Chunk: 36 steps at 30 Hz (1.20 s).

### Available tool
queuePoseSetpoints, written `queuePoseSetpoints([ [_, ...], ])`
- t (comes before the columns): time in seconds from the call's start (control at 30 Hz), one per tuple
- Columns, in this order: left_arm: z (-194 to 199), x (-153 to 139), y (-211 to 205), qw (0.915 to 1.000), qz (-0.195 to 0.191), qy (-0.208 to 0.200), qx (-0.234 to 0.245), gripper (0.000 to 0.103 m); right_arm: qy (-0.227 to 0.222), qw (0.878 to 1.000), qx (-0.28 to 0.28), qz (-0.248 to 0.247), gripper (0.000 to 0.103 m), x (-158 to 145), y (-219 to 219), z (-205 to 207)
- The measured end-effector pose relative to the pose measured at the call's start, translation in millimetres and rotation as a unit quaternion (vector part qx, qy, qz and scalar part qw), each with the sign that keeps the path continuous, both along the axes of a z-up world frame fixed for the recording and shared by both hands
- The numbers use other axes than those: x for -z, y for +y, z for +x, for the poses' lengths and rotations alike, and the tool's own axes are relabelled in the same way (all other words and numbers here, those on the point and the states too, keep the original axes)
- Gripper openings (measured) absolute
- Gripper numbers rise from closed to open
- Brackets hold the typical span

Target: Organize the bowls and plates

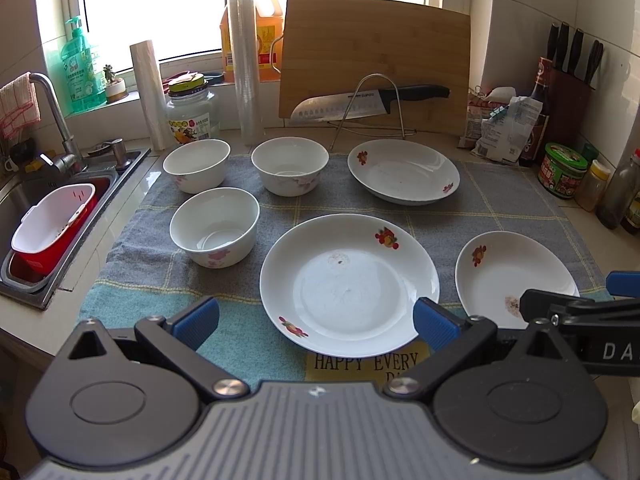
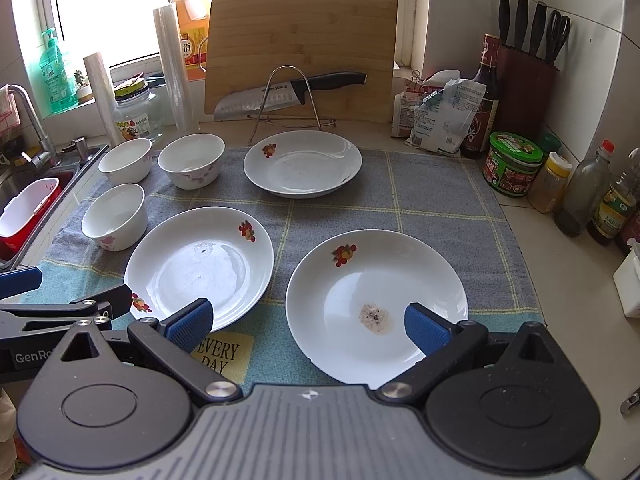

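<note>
Three white flowered plates lie on a grey-blue cloth (image 1: 500,200): a near middle plate (image 1: 349,282) (image 2: 199,268), a near right plate (image 1: 516,276) (image 2: 376,304) with a brown stain, and a far plate (image 1: 403,171) (image 2: 303,163). Three white bowls stand at the left: near (image 1: 215,226) (image 2: 113,216), far left (image 1: 197,165) (image 2: 125,160) and far middle (image 1: 290,166) (image 2: 191,166). My left gripper (image 1: 316,322) hovers open over the middle plate's near rim. My right gripper (image 2: 308,326) hovers open over the stained plate's near edge. Neither holds anything.
A sink (image 1: 44,216) with a red-and-white basket (image 1: 54,226) lies left of the cloth. A cutting board (image 1: 374,64), a knife on a wire rack (image 1: 368,104), jars, rolls and bottles line the back. Sauce bottles and a knife block (image 2: 524,80) crowd the right.
</note>
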<state>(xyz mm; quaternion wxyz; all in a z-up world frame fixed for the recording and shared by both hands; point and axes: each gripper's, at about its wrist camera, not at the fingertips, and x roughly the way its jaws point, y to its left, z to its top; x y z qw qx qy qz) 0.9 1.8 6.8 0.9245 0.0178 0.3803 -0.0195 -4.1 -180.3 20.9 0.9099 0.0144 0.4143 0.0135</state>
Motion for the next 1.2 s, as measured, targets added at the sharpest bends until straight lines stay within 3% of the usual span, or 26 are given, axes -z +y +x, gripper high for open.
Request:
queuePoseSetpoints([
  [0.63,3.2,1.1,9.5,0.9997,-0.011,-0.004,0.023,0.102,-0.010,1.000,0.011,-0.015,0.103,-4.1,11.7,-5.3],
  [0.97,5.6,4.7,15.3,0.9952,-0.035,-0.035,0.085,0.102,-0.043,0.998,0.023,-0.034,0.103,-10.1,14.4,-9.7],
  [1.2,10.0,14.0,19.9,0.9875,-0.062,-0.057,0.134,0.102,-0.042,0.995,0.067,-0.053,0.103,-2.1,-3.0,-11.1],
])
